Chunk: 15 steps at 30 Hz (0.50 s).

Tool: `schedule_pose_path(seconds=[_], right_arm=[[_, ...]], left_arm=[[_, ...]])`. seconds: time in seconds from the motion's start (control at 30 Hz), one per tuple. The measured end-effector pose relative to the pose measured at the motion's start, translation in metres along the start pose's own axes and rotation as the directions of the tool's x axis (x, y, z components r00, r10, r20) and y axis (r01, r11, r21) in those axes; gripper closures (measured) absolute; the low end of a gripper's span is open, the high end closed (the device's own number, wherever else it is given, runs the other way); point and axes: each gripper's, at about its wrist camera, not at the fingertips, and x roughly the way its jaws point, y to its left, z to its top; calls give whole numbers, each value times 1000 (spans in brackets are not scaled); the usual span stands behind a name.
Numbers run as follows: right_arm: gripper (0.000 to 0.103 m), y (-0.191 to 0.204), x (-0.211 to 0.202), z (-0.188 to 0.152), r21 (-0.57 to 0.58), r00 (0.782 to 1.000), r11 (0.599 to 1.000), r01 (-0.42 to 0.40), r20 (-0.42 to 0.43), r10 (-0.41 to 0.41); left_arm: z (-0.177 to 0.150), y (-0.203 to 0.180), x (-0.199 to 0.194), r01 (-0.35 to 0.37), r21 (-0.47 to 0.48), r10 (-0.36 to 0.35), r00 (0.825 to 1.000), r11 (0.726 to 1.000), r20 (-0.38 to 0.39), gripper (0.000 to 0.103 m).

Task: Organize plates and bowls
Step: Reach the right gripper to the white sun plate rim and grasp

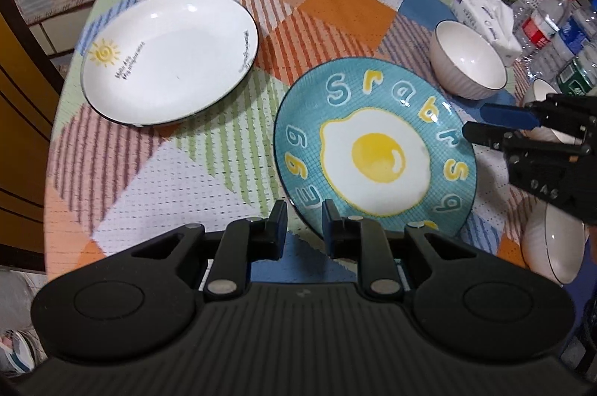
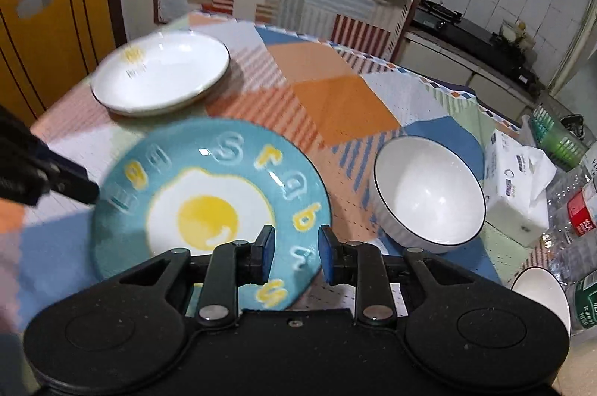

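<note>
A blue plate (image 1: 375, 153) (image 2: 209, 209) painted with a fried egg and letters hangs tilted over the patchwork tablecloth (image 1: 335, 4). My left gripper (image 1: 304, 209) (image 2: 95, 192) is shut on its near-left rim. My right gripper (image 1: 473, 119) (image 2: 296, 239) is at the opposite rim, jaws a little apart. The rim shows in the gap, and the pads do not press on it. A white plate (image 1: 168, 60) (image 2: 160, 75) with a sun drawing lies flat at the far left. A white bowl (image 1: 466, 60) (image 2: 429, 190) stands to the right of the blue plate.
A second white bowl (image 1: 552, 246) (image 2: 541, 295) sits near the table's right front edge; a third (image 1: 539, 90) shows behind my right gripper. A tissue pack (image 1: 485, 19) (image 2: 515, 183), plastic bottles (image 1: 552, 15) (image 2: 582, 209) and a green basket (image 2: 556, 138) crowd the right side.
</note>
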Motion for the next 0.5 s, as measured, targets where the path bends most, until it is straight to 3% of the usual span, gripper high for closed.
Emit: schedule_pose_path(seconds=[0.3, 0.37, 0.43, 0.5], right_arm=[[67, 3, -44, 26, 42, 987, 988, -151, 52, 149], [60, 5, -50, 35, 30, 982, 983, -180, 55, 178], [44, 9, -54, 46, 4, 981, 984, -181, 73, 180], [42, 11, -59, 58, -24, 980, 984, -177, 91, 178]], left_arm=[[-4, 17, -39, -51, 12, 51, 999, 999, 15, 84], [0, 25, -47, -63, 13, 63, 998, 998, 20, 82], [5, 34, -54, -82, 22, 82, 996, 996, 23, 79], [11, 43, -60, -85, 24, 85, 996, 996, 20, 68]])
